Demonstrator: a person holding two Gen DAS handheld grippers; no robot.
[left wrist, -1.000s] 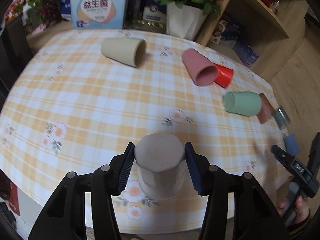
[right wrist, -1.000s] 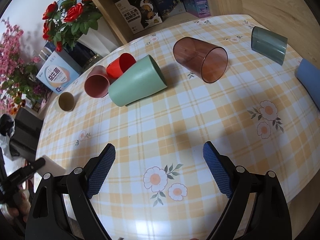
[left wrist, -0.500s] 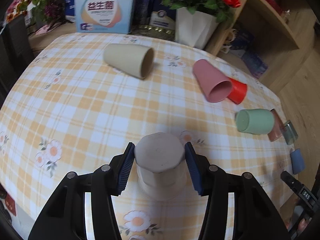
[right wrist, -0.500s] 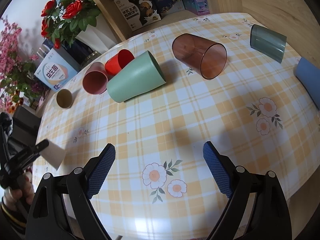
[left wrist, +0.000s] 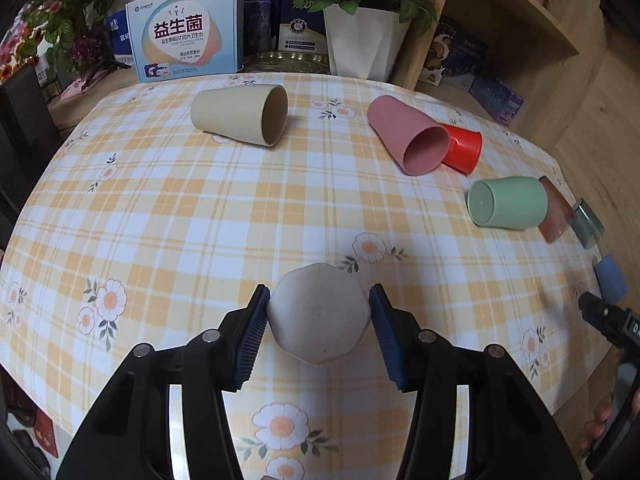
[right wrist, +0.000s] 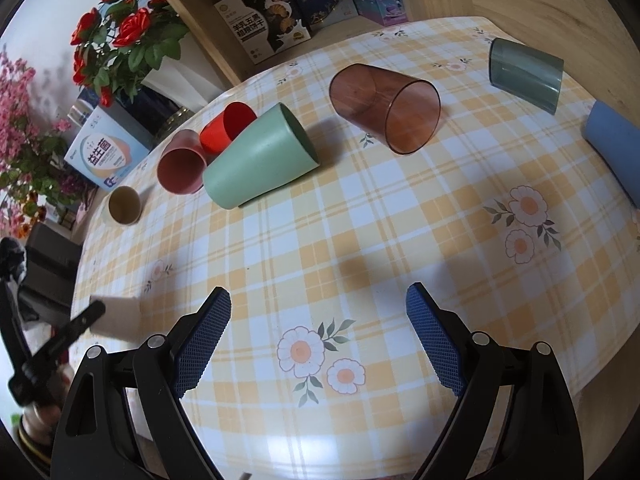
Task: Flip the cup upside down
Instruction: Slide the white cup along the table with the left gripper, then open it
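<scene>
My left gripper [left wrist: 318, 330] is shut on a pale grey faceted cup [left wrist: 318, 314], base up, mouth down, over the checked tablecloth [left wrist: 200, 216] near its front edge. Whether the rim touches the cloth is hidden. The same cup shows at the left of the right wrist view [right wrist: 116, 314] with the left gripper's finger across it. My right gripper [right wrist: 318, 338] is open and empty above the cloth [right wrist: 320, 248], with flower prints below it.
Several cups lie on their sides: beige [left wrist: 240, 114], pink [left wrist: 408, 138], red [left wrist: 462, 148], green [left wrist: 506, 202], clear brown [right wrist: 386, 108], grey-green [right wrist: 526, 74], blue [right wrist: 614, 148]. A flower pot [left wrist: 364, 42], box [left wrist: 184, 38] and wooden shelf [left wrist: 520, 20] stand behind the table.
My left gripper has tilted and moved forward over the table with the grey cup, so I now see the cup's base more from above. The right gripper has barely moved.
</scene>
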